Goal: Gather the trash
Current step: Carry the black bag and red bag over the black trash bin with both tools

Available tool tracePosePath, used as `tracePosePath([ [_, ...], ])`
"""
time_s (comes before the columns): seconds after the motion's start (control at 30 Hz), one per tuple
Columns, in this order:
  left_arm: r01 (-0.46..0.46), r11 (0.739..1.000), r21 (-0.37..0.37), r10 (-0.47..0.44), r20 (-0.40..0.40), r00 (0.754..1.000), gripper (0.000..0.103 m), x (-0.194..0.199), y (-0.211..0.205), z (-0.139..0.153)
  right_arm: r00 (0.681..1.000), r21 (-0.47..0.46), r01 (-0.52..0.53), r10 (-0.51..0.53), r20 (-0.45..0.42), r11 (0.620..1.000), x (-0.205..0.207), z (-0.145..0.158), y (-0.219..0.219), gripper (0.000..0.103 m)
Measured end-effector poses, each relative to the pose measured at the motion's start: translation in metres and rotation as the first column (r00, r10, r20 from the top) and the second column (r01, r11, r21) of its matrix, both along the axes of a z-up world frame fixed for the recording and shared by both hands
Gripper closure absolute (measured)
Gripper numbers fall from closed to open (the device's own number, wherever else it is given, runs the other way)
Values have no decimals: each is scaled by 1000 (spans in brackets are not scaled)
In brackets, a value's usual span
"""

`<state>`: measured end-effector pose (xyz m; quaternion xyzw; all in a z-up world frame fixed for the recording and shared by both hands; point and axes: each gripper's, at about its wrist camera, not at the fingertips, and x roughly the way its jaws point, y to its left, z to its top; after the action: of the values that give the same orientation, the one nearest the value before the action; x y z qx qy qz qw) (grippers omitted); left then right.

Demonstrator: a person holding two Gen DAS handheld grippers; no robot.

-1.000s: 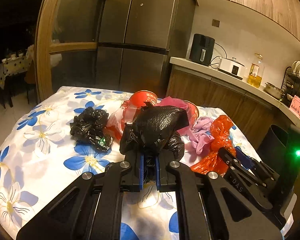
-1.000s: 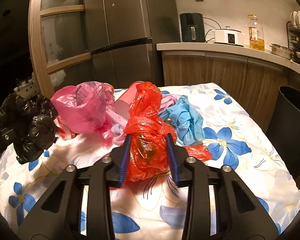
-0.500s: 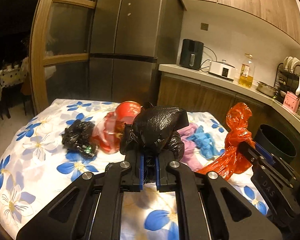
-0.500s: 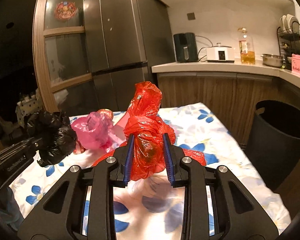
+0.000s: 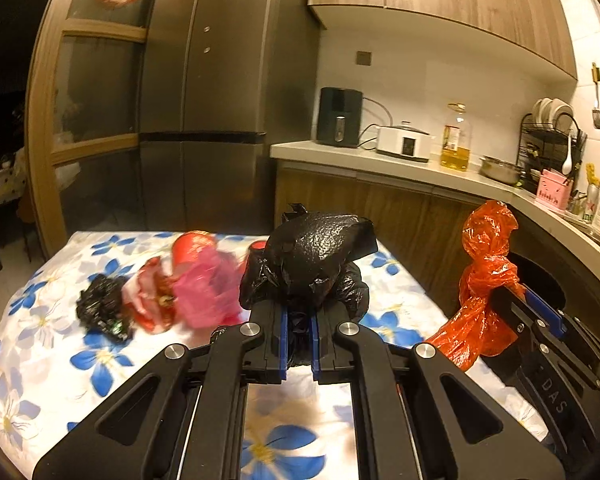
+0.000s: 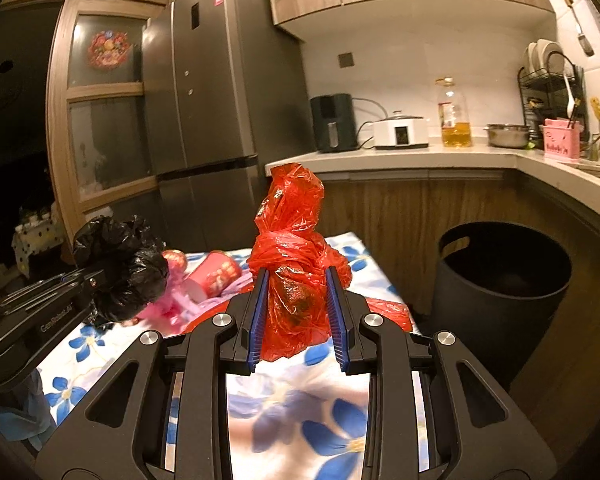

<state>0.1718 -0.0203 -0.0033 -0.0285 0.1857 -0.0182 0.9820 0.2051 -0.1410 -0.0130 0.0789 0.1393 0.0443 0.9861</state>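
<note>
Black gripper [image 5: 299, 338] frames, blue fingers [image 6: 258, 316], silver screws, white lettering.

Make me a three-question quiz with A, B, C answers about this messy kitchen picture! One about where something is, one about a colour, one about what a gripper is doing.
1. Where is the dark bin?
A. on the counter
B. on the floor beside the table
C. on the fridge

2. What colour is the bag in the right gripper?
A. red
B. green
C. white

3. The left gripper is:
A. wide open
B. out of sight
C. shut on a black bag

Answers: B, it stands below the counter; A, red plastic sits between the pads; C, the pads pinch black plastic.
</note>
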Motion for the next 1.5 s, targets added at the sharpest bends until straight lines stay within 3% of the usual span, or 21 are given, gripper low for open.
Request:
tracePosePath([
  [0.77,176,983,54,-179,53,982,95,39,-113,24,984,4,162,-162,72,987,-7,18,-89,75],
  [1.5,300,952,61,-304,71,950,95,69,-197,33,941,1,329,-328,86,944,1,17,-166,75],
])
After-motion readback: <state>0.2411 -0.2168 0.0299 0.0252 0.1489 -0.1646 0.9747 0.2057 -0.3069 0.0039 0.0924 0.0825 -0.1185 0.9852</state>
